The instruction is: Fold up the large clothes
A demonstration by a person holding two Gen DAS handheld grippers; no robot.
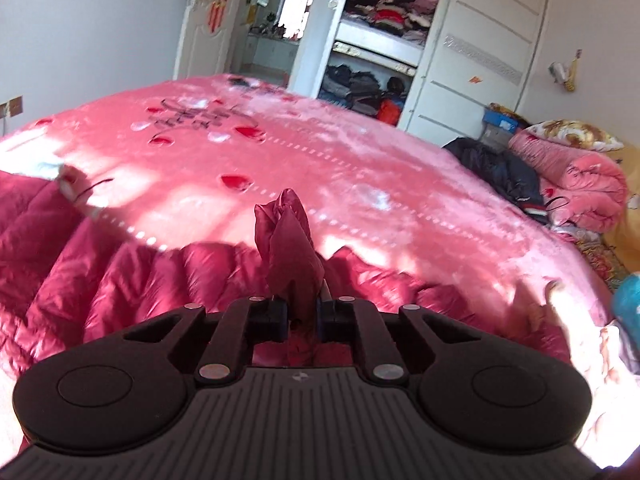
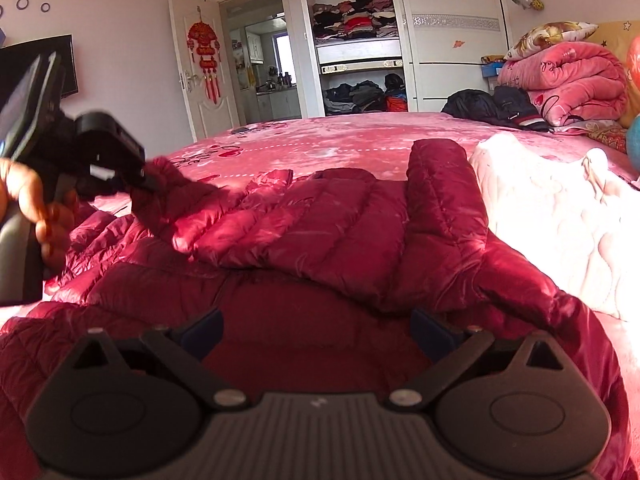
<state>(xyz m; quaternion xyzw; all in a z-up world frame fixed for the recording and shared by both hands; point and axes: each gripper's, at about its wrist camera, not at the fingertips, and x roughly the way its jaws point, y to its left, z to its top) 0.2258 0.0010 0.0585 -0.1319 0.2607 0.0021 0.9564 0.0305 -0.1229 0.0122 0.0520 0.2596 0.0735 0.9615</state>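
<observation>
Lying spread across the near part of the bed (image 2: pixel 340 136) is a dark red quilted jacket (image 2: pixel 320 216), its padded panels rumpled and one sleeve (image 2: pixel 440 184) folded up over the body.

Left gripper (image 1: pixel 301 312): jaws are pinching tight on a bunched fold of the jacket's fabric, which is standing up in a peak between the fingers. From the right wrist view this same tool is showing at the far left, blurred, with a person's hand (image 2: pixel 28 200) wrapping its handle and jacket cloth trailing from its tip.

Right gripper (image 2: pixel 316 332): jaws are standing wide apart, hovering low over the jacket's near edge, with nothing pressed between them; whether the fingertips are touching the cloth cannot be told.

Bed cover: pink, with red heart shapes and dark script, sunlight falling across it.

White quilted cloth (image 2: pixel 552 220): lying on the bed just beside the jacket, on its right.

Dark jacket (image 2: pixel 492 110): heaped at the far right of the bed, next to a rolled pink blanket (image 2: pixel 568 84).

Wardrobe (image 2: pixel 356 40): standing open behind the bed, shelves holding stacked clothes.
</observation>
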